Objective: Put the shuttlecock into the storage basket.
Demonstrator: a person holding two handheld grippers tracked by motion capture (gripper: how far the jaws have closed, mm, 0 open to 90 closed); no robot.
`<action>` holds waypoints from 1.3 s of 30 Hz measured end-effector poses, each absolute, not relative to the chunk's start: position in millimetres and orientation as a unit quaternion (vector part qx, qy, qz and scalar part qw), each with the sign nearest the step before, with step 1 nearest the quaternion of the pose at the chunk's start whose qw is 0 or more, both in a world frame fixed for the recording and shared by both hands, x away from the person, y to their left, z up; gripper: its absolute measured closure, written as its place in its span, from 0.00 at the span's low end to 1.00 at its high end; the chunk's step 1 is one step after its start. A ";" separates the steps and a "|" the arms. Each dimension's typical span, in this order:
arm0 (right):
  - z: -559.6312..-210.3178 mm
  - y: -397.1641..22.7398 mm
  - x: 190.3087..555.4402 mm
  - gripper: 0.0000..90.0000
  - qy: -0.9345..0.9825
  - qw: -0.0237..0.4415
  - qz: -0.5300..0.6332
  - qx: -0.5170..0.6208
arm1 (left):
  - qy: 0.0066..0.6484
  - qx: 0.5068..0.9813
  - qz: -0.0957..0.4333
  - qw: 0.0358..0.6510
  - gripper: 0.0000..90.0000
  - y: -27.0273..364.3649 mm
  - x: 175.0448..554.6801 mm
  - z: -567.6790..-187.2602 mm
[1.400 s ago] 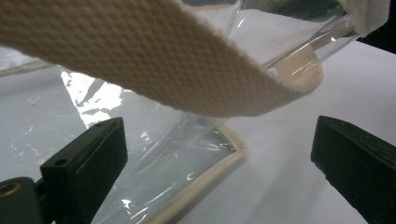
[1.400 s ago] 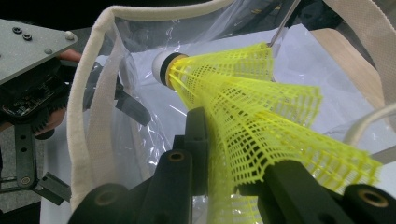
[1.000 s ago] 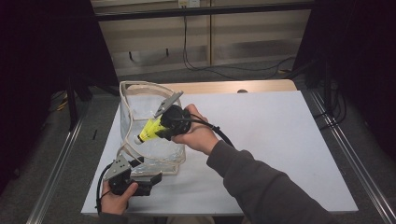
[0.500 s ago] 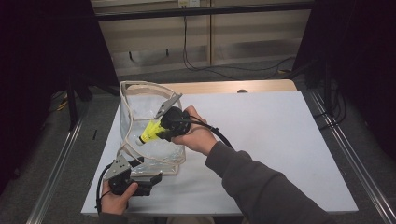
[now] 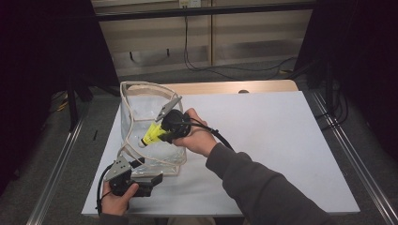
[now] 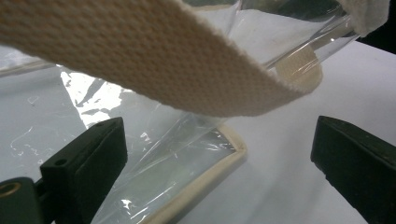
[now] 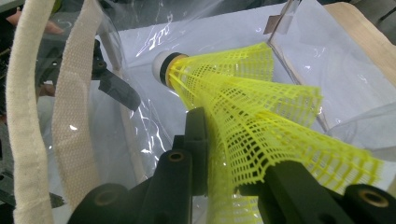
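The clear bag [image 5: 150, 136] stands on the surface [image 5: 281, 140], its strap [image 6: 154, 60] hanging slack between the left gripper's [image 5: 133, 180] wide jaws. Unheld, its mouth could sag and snag the shuttlecock [image 7: 247, 107], which the right gripper [image 5: 164, 133] pinches just inside it. Since the earlier frame, nothing has visibly shifted.

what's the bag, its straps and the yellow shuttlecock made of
Bag: looks like clear glossy plastic film; you see through it and it shows creases and glare.
Straps: seemingly woven cotton-like webbing, cream, matte, with a visible weave.
Shuttlecock: yellow skirt looks like moulded plastic mesh; the white tip could be foam or cork, hard to tell.
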State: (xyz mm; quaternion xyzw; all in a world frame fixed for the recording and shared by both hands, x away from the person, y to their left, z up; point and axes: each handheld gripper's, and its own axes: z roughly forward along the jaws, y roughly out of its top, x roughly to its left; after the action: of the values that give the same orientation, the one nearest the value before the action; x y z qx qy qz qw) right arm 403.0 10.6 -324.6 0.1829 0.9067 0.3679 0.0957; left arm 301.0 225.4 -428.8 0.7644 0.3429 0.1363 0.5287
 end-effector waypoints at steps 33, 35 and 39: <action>-327.1 28.8 394.9 0.88 0.913 0.087 0.362 0.166 | 0.341 0.768 0.135 0.525 0.04 226.2 300.7 -428.1; -330.3 29.5 395.6 0.88 0.914 0.086 0.359 0.168 | 0.341 0.768 0.136 0.525 0.04 226.2 300.7 -428.1; -335.2 29.9 396.4 0.88 0.916 0.084 0.354 0.170 | 0.340 0.768 0.135 0.526 0.04 226.4 300.7 -428.1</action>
State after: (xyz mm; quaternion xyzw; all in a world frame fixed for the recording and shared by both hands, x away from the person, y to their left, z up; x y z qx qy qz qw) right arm 396.4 29.9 -335.2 0.1699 0.9157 0.3544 0.0837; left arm 300.7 226.4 -428.1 0.7677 0.3402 0.1354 0.5259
